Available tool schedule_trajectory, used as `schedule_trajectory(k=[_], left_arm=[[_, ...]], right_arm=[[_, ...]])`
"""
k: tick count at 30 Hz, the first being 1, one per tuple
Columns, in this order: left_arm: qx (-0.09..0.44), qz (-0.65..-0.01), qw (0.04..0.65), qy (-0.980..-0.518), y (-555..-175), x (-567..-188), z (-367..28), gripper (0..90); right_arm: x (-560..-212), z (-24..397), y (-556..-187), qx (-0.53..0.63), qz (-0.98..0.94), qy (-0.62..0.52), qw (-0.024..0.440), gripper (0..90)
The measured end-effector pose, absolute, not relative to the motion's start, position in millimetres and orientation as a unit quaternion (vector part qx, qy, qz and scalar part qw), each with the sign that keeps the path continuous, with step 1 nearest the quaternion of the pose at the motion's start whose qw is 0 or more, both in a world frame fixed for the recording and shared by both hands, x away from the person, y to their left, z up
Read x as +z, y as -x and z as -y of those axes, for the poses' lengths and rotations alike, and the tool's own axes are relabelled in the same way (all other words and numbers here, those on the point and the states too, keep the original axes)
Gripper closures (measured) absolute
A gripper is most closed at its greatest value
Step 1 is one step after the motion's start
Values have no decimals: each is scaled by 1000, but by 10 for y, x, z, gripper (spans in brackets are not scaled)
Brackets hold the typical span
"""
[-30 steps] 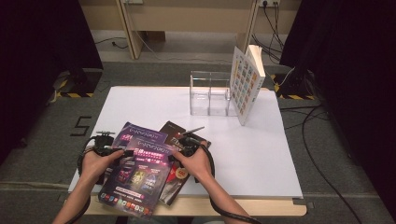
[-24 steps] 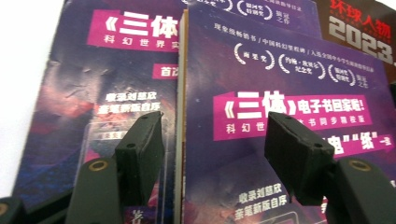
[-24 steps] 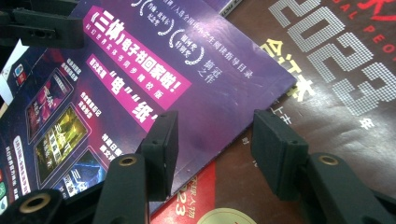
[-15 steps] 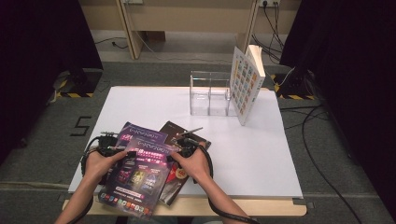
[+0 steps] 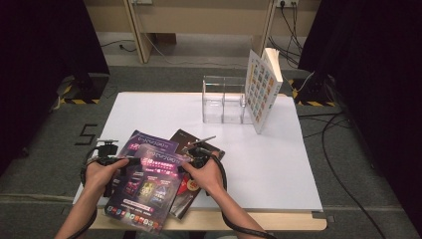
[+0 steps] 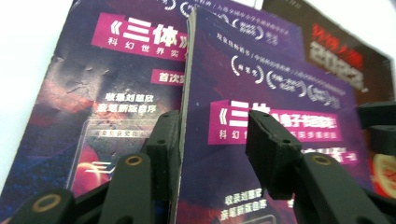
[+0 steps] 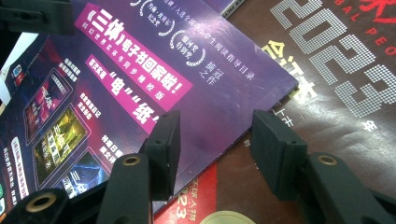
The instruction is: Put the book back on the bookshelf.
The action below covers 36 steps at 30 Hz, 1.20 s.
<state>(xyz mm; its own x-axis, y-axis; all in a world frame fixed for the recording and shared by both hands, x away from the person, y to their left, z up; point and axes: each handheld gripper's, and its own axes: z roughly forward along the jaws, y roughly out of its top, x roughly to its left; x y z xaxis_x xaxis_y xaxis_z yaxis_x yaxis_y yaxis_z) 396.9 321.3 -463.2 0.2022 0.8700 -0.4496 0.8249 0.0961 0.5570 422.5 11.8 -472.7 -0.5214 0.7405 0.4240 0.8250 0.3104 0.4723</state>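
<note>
Top purple booklet (image 5: 144,191) lies on the stack at the table's (image 5: 278,164) near-left edge. Left gripper (image 6: 212,142) straddles its left edge, jaws just closing, pads not yet pressing. Right gripper (image 7: 212,140) straddles its right edge over the brown magazine (image 7: 336,79), jaws parted, gripping nothing. Both hands low, aimed inward at the booklet.

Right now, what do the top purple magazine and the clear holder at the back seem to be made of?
Top purple magazine: glossy coated paper; light glares off its cover and thin page edges show.
Clear holder: probably transparent acrylic, possibly glass; the table shows through its walls.
</note>
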Motion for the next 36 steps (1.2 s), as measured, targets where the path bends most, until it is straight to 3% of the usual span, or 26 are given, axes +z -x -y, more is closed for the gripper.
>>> schedule_trajectory(k=[26,36], left_arm=[[-35,-600,440,-668,-3923,-4459,-3252,600],[-27,-604,421,-676,-3996,-4500,-3197,569]], right_arm=[[-4729,-117,-4225,-331,809,481,61,533],[-4728,-119,-4224,-331,810,481,61,532]])
